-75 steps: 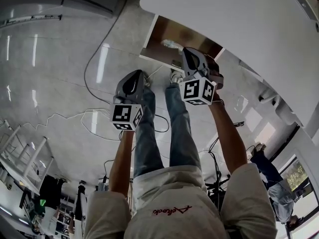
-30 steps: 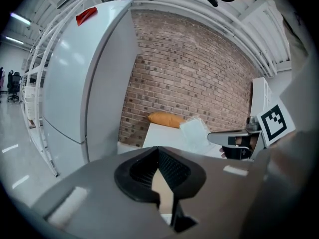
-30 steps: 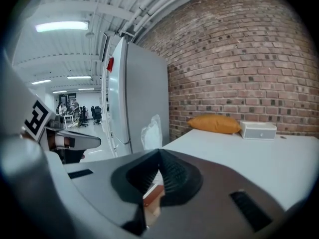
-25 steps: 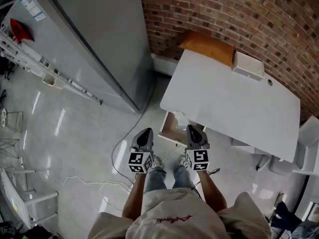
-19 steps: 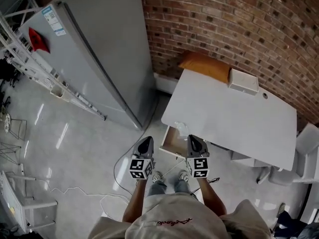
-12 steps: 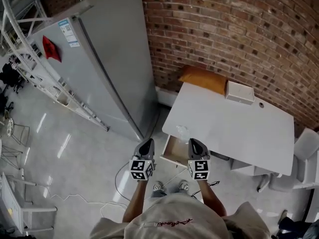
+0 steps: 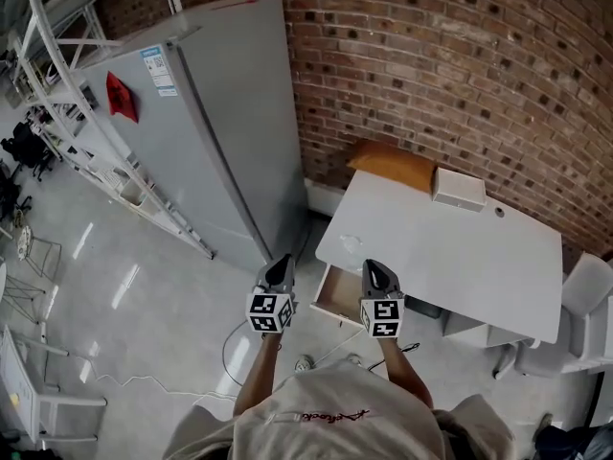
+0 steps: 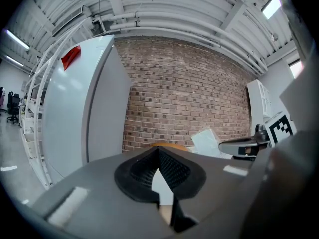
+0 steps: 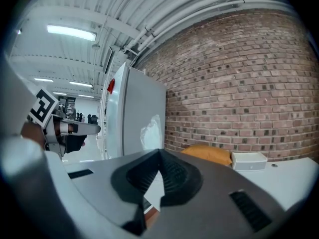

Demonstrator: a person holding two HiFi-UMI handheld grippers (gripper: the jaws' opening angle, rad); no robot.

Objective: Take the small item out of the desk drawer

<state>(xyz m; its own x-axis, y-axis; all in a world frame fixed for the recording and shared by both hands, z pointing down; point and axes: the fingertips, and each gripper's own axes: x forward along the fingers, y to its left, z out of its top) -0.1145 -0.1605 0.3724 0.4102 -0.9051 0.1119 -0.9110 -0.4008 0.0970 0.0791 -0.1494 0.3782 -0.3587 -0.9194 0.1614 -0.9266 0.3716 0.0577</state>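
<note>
**Ana:** What is closest to us?

**Ben:** The two tools. The left gripper and the right gripper are held up side by side, pointing away from the person.

**Ana:** Are the fingers wide?

**Ben:** No. Both pairs are pinched together, tip against tip. Nothing is between them.

**Ana:** And just past them?

**Ben:** The drawer. It sticks out from under the near left corner of the desk, between the two tools. I can see its brown inside, but nothing lying in it.

**Ana:** So where is the little thing?

**Ben:** I think it is the small clear thing that looks crinkly. It lies on top of the desk, just past the drawer, close to the near left corner. It looks like it is out already.

**Ana:** Which tool is closer to it?

**Ben:** The right one. The thing lies ahead of its fingers and a bit to the left. The left tool would need a longer reach to the right.

**Ana:** Which way does it lie?

**Ben:** I cannot tell. It is too small and crumpled.

**Ana:** What is far off?

**Ben:** A white box and an orange cushion at the far edge, then the brick wall. A big grey cupboard stands to the left.
</note>
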